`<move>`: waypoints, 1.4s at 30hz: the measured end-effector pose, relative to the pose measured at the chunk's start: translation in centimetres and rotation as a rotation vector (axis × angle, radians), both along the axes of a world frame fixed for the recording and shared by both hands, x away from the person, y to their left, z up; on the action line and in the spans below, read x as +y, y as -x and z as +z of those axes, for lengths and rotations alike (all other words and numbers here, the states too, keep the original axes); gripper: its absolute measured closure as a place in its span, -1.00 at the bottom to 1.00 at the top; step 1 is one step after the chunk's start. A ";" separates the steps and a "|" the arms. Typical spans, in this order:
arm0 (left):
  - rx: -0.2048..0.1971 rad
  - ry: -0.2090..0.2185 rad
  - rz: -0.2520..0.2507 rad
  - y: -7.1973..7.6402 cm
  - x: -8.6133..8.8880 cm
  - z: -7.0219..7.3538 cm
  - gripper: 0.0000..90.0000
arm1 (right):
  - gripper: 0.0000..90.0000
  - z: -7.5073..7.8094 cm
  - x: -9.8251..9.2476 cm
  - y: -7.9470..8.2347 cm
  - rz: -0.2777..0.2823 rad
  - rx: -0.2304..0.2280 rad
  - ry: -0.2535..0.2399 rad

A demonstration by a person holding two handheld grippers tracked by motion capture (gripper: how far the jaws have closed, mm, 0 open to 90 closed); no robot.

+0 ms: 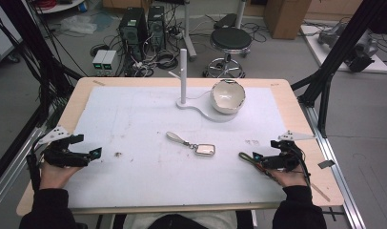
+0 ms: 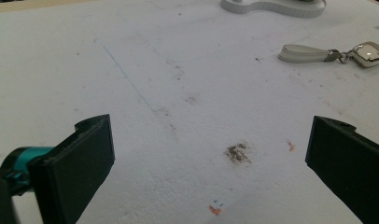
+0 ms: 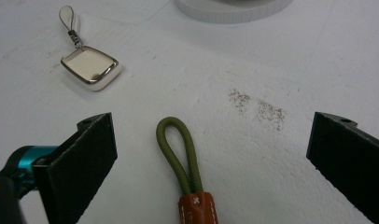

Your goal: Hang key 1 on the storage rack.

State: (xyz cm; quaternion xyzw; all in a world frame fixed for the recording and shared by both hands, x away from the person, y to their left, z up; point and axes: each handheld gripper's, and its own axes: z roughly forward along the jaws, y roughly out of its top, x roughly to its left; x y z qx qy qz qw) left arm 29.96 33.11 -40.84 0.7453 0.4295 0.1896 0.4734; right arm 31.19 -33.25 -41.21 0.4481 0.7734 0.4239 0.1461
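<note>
Right gripper view: right gripper (image 3: 211,163) jaws spread wide, olive cord loop (image 3: 178,154) lying between them on bench (image 1: 134,143). Left gripper (image 2: 206,163) released, empty. Likely next: centre jaws over cord above leather tab (image 3: 196,210), close squarely.

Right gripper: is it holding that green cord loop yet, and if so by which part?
No. The right gripper is open, and the green cord loop lies on the table between its jaws, untouched by either.
</note>
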 end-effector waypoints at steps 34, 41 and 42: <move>-0.014 0.019 0.000 0.0 0.0 0.1 -0.96 | -0.09 -1.4 -0.7 0.2 0.090 0.208 0.181; -0.011 0.013 -0.002 0.0 0.0 0.0 -0.96 | 0.16 -1.6 -0.4 0.3 0.117 0.214 0.227; -0.011 0.014 -0.002 0.0 0.0 0.0 -0.96 | 0.23 -1.6 -0.3 0.3 0.126 0.210 0.237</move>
